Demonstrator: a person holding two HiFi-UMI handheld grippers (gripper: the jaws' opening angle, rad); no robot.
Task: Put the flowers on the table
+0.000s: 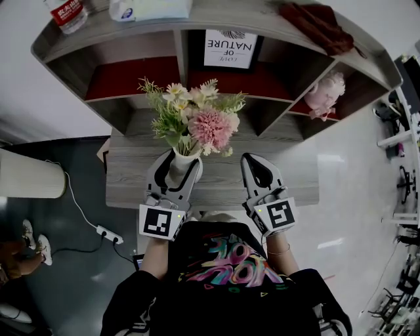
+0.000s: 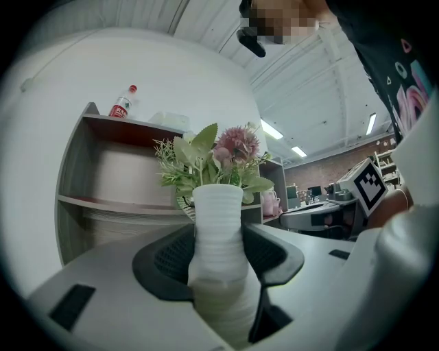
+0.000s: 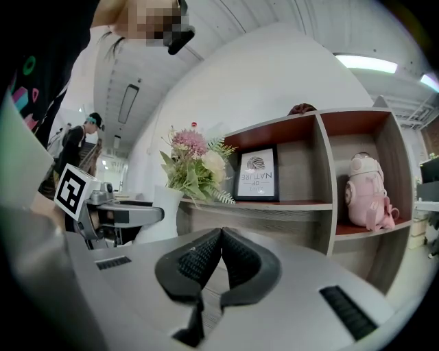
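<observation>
Left gripper (image 1: 177, 168): its jaws are clamped on the lower body of a white ribbed vase (image 2: 218, 226), one pad on each side. The vase stands upright and holds the flowers (image 1: 197, 118), a pink bloom with pale blossoms and green leaves rising above the jaws. The vase is over the near part of the table (image 1: 131, 177). No view shows whether its base touches the top.

Right gripper (image 1: 257, 163): its jaws are pressed together with nothing between them. It is just right of the vase, apart from it, and also over the table.

Behind the table stands a shelf (image 1: 131, 79) with open compartments.
- The middle compartment holds a frame (image 1: 230, 47), behind the flowers.
- The right compartment holds a pink toy (image 1: 325, 92).
- The top board carries a bottle (image 1: 67, 12) at the left end and a dark red cloth (image 1: 318, 26) at the right end.
</observation>
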